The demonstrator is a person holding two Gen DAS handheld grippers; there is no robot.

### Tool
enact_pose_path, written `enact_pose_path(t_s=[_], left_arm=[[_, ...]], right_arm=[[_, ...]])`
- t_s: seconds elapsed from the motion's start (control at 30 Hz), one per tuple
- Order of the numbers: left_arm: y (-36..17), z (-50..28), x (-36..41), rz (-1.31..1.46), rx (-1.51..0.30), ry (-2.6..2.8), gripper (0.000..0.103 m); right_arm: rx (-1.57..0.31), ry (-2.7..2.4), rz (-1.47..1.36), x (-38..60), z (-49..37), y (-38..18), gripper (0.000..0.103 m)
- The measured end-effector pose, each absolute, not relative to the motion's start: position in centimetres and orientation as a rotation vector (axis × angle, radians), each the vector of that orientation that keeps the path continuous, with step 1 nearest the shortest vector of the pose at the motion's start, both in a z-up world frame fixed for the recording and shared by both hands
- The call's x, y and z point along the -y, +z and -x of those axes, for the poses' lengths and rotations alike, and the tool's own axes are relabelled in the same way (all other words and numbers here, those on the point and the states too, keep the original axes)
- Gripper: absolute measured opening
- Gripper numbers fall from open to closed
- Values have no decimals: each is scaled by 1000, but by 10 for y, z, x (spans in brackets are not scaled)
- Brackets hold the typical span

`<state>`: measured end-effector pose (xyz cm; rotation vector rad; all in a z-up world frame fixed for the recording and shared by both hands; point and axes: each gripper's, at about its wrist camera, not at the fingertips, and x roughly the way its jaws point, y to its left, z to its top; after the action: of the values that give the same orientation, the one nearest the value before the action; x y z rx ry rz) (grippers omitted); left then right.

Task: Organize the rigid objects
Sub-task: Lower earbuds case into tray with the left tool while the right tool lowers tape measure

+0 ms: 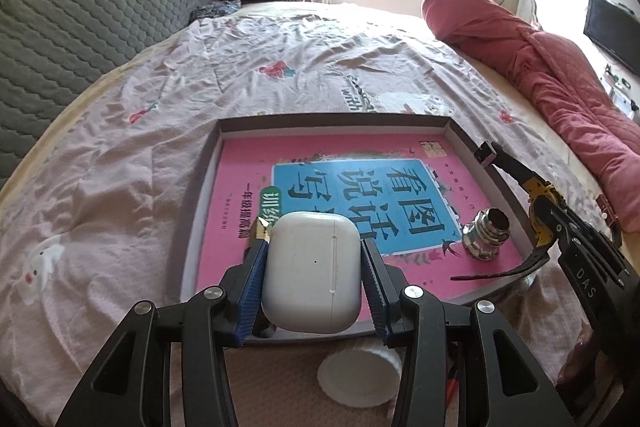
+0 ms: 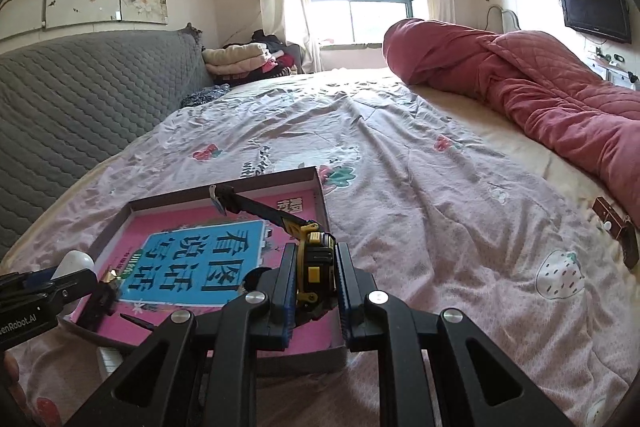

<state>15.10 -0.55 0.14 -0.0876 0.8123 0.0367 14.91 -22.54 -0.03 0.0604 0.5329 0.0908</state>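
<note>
My left gripper (image 1: 313,247) is shut on a white earbuds case (image 1: 312,267), held above the near edge of a shallow grey box (image 1: 336,119). A pink book (image 1: 248,195) lies flat in the box, and a silver metal fitting (image 1: 486,237) stands on the book. In the right wrist view my right gripper (image 2: 317,251) is shut on a yellow and black wristwatch (image 2: 316,263) over the box's (image 2: 224,187) right side. The watch's black strap reaches out to a buckle (image 2: 218,201). The left wrist view also shows the watch (image 1: 540,195) at its right edge.
The box rests on a bed with a pink printed sheet (image 2: 420,187). A white round lid (image 1: 356,375) lies just before the box. A small brown object (image 2: 612,223) is on the sheet at the right. A rolled red quilt (image 2: 540,87) lies along the far right, and a grey headboard (image 2: 80,99) is on the left.
</note>
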Motion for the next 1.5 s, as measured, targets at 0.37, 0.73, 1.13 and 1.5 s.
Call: enact_pose_path(t_s=[0.37,0.73,1.13,1.5], left_arm=[[-16,-171,16,76,-848,41,47],[-28,-178,24,63,-885,33,47],[-36,-180,25,64,-912,34,47],[-41,-181,23,72,-922,33,47]], right_arm=[[-562,88,10,215,-156,-13,18],[-559,67,126,201,-155,-20,18],[-568,63,217,192,-152,-24,18],[-573,87,170,201,-152,-22,18]])
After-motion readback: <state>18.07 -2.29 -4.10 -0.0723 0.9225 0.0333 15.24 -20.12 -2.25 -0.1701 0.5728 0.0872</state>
